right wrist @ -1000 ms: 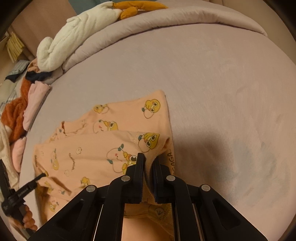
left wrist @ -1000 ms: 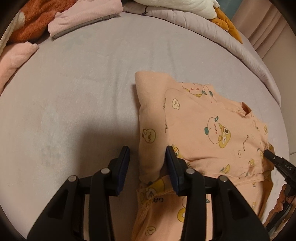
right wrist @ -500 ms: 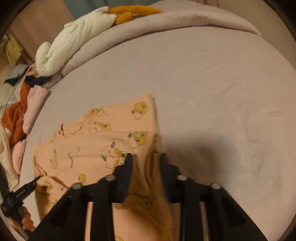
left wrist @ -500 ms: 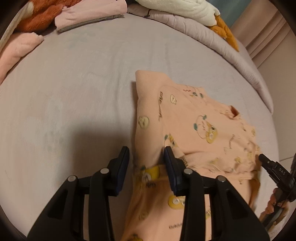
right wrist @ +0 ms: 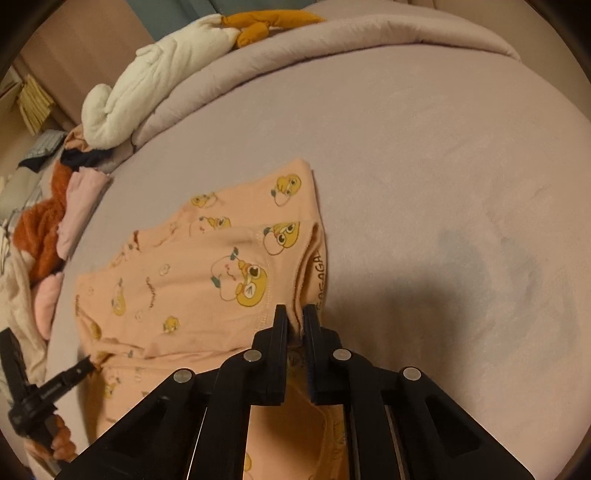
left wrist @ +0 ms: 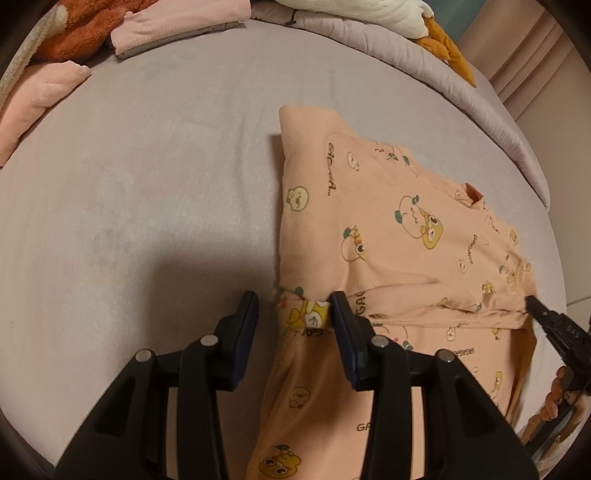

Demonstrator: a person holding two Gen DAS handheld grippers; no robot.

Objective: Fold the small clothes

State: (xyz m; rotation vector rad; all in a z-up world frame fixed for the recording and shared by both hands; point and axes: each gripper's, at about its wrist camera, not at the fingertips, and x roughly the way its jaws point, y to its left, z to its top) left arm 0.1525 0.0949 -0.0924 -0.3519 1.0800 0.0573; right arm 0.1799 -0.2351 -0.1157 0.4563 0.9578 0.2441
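Note:
A peach garment (left wrist: 406, 229) printed with cartoon ducks lies partly folded on the grey-lilac bed sheet (left wrist: 147, 166). My left gripper (left wrist: 292, 299) straddles its near left edge. The jaws are opening: the right pad touches the cloth and the left pad stands clear of it. In the right wrist view the same garment (right wrist: 184, 280) shows a folded-over layer. My right gripper (right wrist: 294, 310) is closing tight on a fold at that layer's near right corner, with the cloth pinched between its pads. Its tip (left wrist: 532, 301) also shows at the garment's right side in the left wrist view.
A folded pink garment (left wrist: 177, 26) and a rust-brown plush (left wrist: 81, 29) lie at the far left. A white plush (right wrist: 159, 77) rests on a rolled grey duvet (right wrist: 332, 40) along the far edge. A hand (left wrist: 557, 402) grips the right tool.
The right gripper opened around the cloth half a second ago and is now shut on the fold again. The folded layer has shifted toward the near side.

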